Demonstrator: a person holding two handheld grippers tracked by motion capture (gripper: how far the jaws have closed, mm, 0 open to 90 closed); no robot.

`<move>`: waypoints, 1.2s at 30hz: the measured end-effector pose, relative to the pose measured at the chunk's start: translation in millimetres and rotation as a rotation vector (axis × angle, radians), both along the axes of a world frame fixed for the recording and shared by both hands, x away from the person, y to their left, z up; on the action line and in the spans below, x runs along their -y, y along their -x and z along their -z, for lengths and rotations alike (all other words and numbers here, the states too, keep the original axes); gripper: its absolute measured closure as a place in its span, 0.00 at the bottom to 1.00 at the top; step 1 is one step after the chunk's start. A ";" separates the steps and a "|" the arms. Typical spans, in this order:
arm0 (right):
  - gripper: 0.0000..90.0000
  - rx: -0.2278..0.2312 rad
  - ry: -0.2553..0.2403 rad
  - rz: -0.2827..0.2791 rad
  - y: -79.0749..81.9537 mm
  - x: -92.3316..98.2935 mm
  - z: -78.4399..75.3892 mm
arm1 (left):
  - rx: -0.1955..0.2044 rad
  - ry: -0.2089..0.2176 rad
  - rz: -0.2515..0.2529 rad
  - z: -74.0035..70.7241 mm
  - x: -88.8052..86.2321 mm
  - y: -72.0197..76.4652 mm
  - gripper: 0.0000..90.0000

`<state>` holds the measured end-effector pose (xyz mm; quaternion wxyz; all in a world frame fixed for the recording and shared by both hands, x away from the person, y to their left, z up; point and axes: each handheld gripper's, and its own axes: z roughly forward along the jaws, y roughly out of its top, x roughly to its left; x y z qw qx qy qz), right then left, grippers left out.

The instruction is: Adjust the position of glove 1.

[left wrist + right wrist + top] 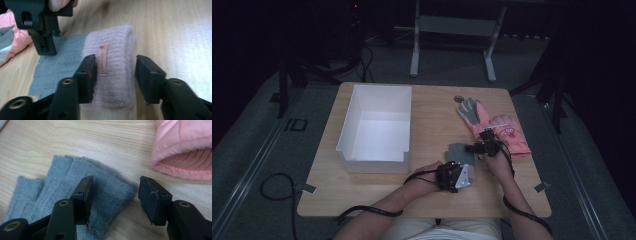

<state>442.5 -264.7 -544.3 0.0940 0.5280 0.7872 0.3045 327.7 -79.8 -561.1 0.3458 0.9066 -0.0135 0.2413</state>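
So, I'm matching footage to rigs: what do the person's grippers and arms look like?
Both grippers, left and right, are black with two blocky jaws. The left carries a grey three-cornered plate. A black cable trails from each. The forearms are bare, no sleeves.

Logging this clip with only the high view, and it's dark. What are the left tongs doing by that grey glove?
Observer: The left tongs straddle the pink cuff. One pad looks to be against it, and the other stands just clear.
Operator: Anything on the cuff?
Observer: A small label, sewn on lengthwise.
Operator: And the right tongs?
Observer: The right tongs are open. One pad is over the finger end of the grey glove, the other over the bare table.
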 end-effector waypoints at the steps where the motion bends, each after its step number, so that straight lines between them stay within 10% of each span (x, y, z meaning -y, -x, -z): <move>1: 0.53 -0.006 -0.015 -0.002 0.3 0.0 0.2 | -0.012 0.004 -0.003 0.1 -0.1 -1.3 0.60; 6: 0.60 -0.068 -0.118 -0.039 -1.2 2.3 1.2 | -0.195 0.088 0.015 -3.3 -10.8 -22.1 0.76; 11: 0.64 -0.145 -0.272 -0.084 -7.5 4.3 5.5 | -0.296 0.115 0.048 -3.9 -16.2 -34.4 0.80; 24: 0.82 -0.058 -0.221 -0.135 -1.5 -6.3 -19.1 | -0.345 0.039 0.029 -20.6 -13.3 -40.2 0.83; 36: 0.82 0.041 -0.256 -0.149 10.9 -1.4 -69.3 | -0.343 0.024 0.019 -78.8 -14.8 -37.8 0.83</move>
